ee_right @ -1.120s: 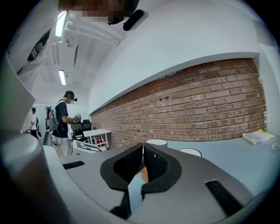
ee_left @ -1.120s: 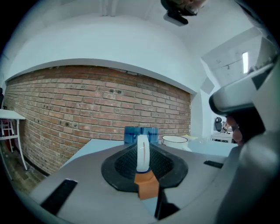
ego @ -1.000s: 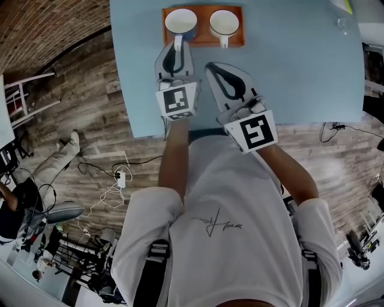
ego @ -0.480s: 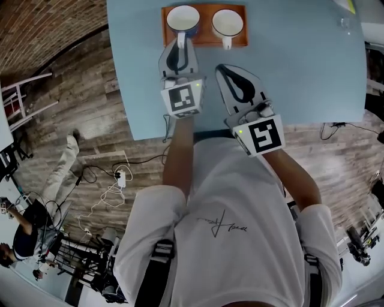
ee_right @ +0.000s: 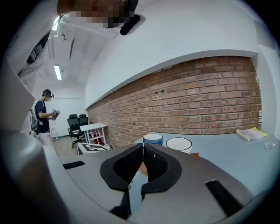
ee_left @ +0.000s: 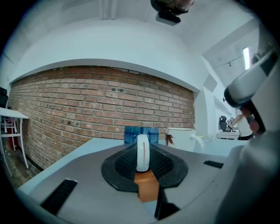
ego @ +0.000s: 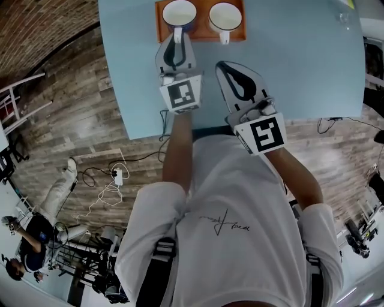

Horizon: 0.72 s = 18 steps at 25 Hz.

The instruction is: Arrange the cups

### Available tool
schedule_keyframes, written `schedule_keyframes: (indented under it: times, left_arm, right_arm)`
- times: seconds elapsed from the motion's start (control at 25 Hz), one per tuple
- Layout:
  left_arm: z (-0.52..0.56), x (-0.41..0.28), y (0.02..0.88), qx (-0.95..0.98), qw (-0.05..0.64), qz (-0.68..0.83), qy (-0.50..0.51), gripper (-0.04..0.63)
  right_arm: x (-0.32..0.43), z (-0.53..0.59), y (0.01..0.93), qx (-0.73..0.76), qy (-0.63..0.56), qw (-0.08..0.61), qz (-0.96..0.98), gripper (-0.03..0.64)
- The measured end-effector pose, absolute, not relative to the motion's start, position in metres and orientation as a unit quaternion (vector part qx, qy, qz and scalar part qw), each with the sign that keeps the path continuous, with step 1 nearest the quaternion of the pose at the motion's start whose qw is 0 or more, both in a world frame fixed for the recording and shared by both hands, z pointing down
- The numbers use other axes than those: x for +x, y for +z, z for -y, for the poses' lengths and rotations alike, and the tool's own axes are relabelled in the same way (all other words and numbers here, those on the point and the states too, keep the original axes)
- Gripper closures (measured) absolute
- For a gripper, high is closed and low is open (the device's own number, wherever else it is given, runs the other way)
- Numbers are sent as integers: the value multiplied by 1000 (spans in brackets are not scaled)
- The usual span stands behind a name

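- Both cups are standing side by side on the orange tray [ego: 201,33] at the far edge of the light blue surface [ego: 300,66]. The blue cup [ego: 179,12] is sitting on the left and the white cup [ego: 225,16] on the right, close together, but I cannot tell whether they are touching.
- Both handles are pointing toward the person, so the arranging is looking nearly finished to me. What is remaining seems small: perhaps a last turn of the blue cup, then letting it go.
- The left gripper [ego: 177,43] is clamping its jaws on the white handle [ee_left: 142,152] of the blue cup. They are only a little apart, with the handle standing upright between the pads and the tray showing just beneath (the left gripper view is showing this plainly).
- The right gripper [ego: 224,68] is hovering over the bare surface, nearer to the person than the tray. Its jaws are pressing together with nothing between them, and it is touching neither cup.
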<state>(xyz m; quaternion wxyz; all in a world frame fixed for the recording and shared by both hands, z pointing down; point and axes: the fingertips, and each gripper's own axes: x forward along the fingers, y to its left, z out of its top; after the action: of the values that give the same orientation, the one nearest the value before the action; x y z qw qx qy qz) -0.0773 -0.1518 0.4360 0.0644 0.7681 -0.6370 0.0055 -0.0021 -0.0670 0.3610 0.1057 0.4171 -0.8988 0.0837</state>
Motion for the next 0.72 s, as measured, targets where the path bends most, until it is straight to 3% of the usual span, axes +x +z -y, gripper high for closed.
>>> schedule_keyframes:
  times: [0.72]
  left_arm:
    - [148, -72, 441, 751, 60, 657, 3, 541]
  right_arm:
    - [0, 67, 365, 419, 88, 108, 897, 592]
